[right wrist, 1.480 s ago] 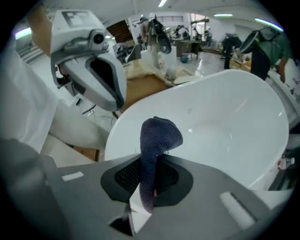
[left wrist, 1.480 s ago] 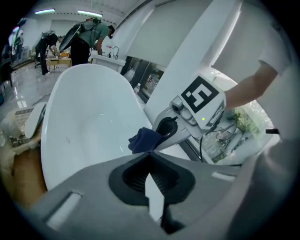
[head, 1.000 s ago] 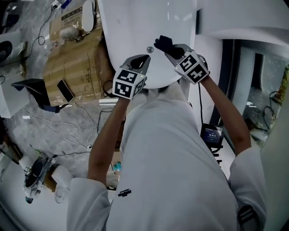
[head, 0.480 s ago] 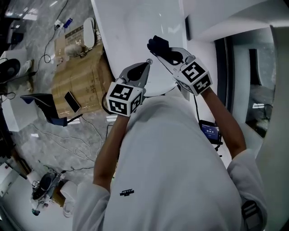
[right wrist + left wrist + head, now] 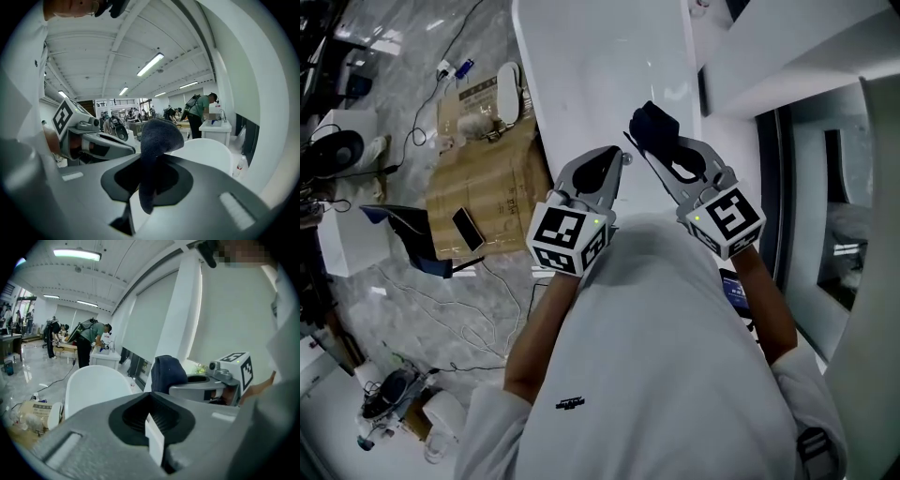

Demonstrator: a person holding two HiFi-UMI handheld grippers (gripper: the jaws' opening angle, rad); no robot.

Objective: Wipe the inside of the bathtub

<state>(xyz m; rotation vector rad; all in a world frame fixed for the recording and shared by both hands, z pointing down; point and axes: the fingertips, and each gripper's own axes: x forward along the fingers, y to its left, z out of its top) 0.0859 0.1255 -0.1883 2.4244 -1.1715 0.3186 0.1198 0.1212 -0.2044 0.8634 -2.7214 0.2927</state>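
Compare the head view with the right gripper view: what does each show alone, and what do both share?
Only the head view shows the floor beside the tub, with flattened cardboard and a phone lying on it. Only the right gripper view shows the ceiling lights and a person in a green top at the back of the hall. Both show the white bathtub, the left gripper, and the right gripper shut on a dark cloth.
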